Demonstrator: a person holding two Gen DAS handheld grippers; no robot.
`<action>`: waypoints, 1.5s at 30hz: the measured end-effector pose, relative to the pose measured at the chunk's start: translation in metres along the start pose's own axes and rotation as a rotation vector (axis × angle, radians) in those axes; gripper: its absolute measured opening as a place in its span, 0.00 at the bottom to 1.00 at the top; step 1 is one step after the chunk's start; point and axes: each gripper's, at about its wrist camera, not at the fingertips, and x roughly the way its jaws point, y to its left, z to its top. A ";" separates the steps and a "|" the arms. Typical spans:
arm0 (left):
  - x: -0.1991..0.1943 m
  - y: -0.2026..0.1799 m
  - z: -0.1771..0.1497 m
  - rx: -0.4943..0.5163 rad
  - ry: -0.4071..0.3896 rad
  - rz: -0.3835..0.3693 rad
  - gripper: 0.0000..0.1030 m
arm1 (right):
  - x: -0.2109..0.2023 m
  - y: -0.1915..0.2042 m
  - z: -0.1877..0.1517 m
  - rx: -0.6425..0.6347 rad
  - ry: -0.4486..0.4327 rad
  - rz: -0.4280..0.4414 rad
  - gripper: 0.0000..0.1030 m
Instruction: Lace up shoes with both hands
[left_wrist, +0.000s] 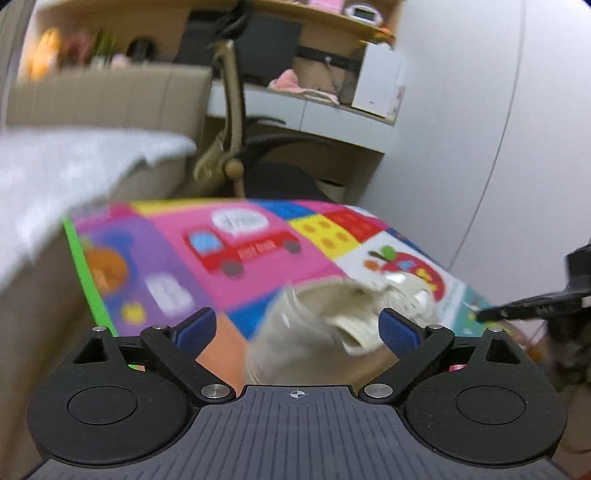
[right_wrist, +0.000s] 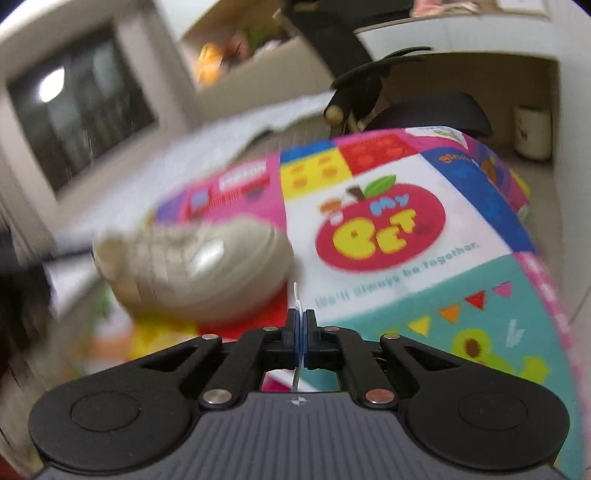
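Right claw (right_wrist: 300, 317) clamps a white lace (right_wrist: 296, 295); shoe (left_wrist: 332, 325) lies between the left claw's (left_wrist: 297, 328) spread fingers.

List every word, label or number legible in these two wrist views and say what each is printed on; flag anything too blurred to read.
"My Pet": on the red apple picture of the play mat, right wrist view.
"We'll always be together.": teal line under that apple; blurred, so a likely reading.
Small orange word at the mat's far edge: too blurred.
Lettering on the red truck and its speech bubble, left wrist view: too blurred.
Beige shoe: no readable text.
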 end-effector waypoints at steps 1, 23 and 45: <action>0.005 0.000 -0.006 -0.011 0.009 -0.008 0.95 | 0.002 -0.006 0.002 0.049 -0.024 0.031 0.02; -0.031 -0.109 0.015 0.512 -0.104 0.176 0.98 | 0.047 -0.047 -0.002 0.280 -0.062 0.014 0.02; 0.091 -0.126 0.039 0.908 0.150 0.140 0.99 | 0.048 0.065 0.040 0.064 -0.001 0.220 0.02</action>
